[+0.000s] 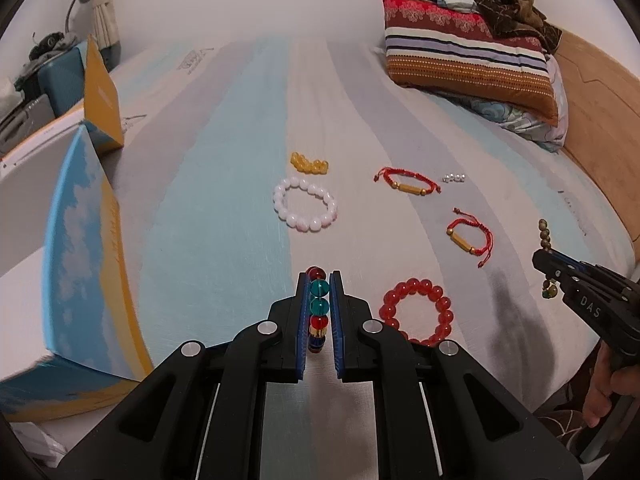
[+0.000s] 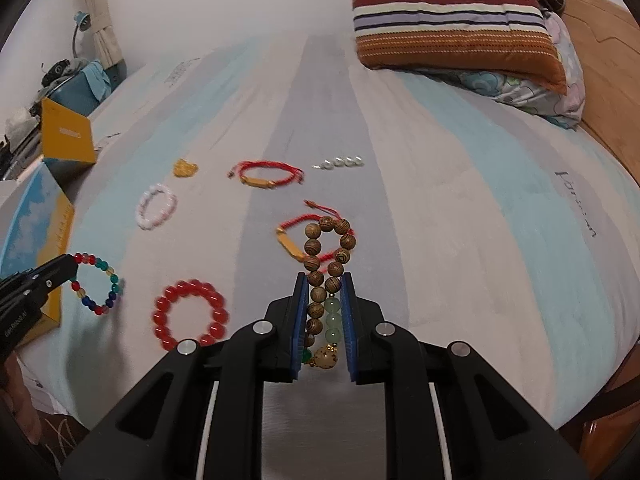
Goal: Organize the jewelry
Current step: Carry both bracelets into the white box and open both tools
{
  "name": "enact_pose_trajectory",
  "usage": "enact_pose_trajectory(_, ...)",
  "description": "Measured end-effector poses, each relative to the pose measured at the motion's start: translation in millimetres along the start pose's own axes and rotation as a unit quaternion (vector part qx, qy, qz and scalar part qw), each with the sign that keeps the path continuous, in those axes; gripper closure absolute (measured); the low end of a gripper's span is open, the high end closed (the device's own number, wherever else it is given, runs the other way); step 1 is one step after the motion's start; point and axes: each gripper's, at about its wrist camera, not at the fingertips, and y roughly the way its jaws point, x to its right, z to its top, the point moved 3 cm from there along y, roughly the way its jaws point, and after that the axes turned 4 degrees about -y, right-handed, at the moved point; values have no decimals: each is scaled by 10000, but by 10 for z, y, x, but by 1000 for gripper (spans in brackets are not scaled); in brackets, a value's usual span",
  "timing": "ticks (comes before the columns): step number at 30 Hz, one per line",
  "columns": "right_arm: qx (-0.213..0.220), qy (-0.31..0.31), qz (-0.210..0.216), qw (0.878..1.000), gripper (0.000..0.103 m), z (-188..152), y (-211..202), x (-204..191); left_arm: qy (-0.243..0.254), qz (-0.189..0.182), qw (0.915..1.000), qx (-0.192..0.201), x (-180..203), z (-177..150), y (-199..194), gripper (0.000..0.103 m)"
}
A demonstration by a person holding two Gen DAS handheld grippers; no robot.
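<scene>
- I look down on a striped bedspread (image 1: 224, 184), with a striped pillow (image 1: 468, 56) at its far end.
- My left gripper (image 1: 319, 280) is clenched on the multicoloured bead bracelet (image 1: 319, 308); only my right view shows its full loop hanging.
- My right gripper (image 2: 323, 280) grips the wooden bead bracelet (image 2: 326, 248), above a red cord bracelet (image 2: 294, 236) lying on the spread.

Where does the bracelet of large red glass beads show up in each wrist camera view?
Left wrist view: the red glass bead bracelet lies low, right of centre, beside the left gripper.
Right wrist view: it lies low and left.
Shared landmark: the white bead bracelet, farther up the bed.
</scene>
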Motion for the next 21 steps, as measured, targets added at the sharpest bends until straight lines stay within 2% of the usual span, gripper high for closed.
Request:
enact_pose_trajectory(5,-3,-204,77,9998,88,161,-27,-230,-33,34,10000,52,-59,132,-179,94)
enact_pose_trajectory(14,237,-588,324,9975,88,552,-280,-743,-130,170,9992,327,-328,436,-640,94)
enact_pose_trajectory(21,453,-956,577,9927,88,877,-542,-1405,-306,476,9962,667,-729,627,-1131,94)
